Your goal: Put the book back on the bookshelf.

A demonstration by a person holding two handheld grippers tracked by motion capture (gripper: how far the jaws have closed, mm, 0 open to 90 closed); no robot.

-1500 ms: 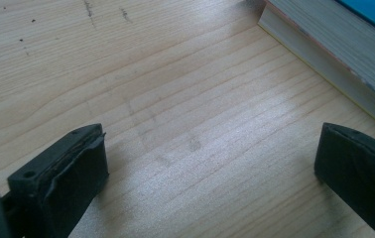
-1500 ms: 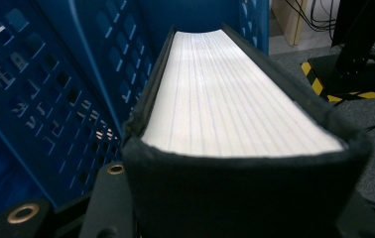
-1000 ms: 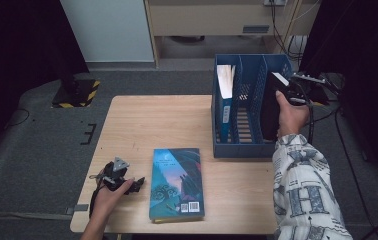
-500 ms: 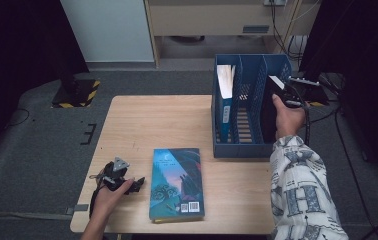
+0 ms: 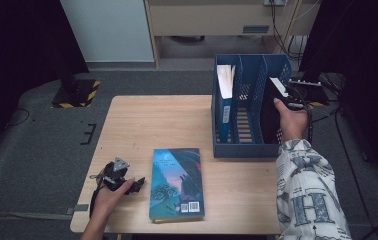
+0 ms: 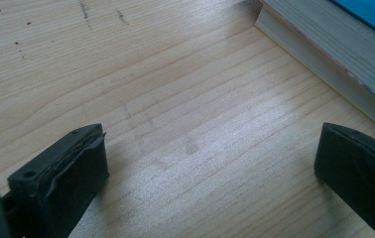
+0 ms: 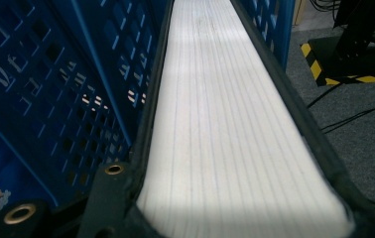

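Observation:
A blue three-slot file rack [image 5: 242,150] stands at the table's right. My right gripper [image 5: 291,97] is shut on a black-covered book [image 5: 269,112] that stands upright in the rack's rightmost slot. In the right gripper view its white page edge [image 7: 220,99] runs away from the right gripper [image 7: 235,208], beside the rack's lattice wall [image 7: 51,89]. A white and blue book [image 5: 225,95] stands in the left slot. A blue-covered book [image 5: 177,182] lies flat near the front edge. Just left of it my left gripper [image 5: 138,186] rests open on the wood. The left gripper [image 6: 210,148] has bare table between its jaws and the flat book [image 6: 334,54] at upper right.
The wooden table [image 5: 152,125] has bare room at its left and middle. A yellow-and-black striped base [image 5: 77,92] sits on the grey floor at left. Cables and dark equipment [image 5: 327,85] crowd the floor right of the rack. A cabinet [image 5: 217,20] stands behind.

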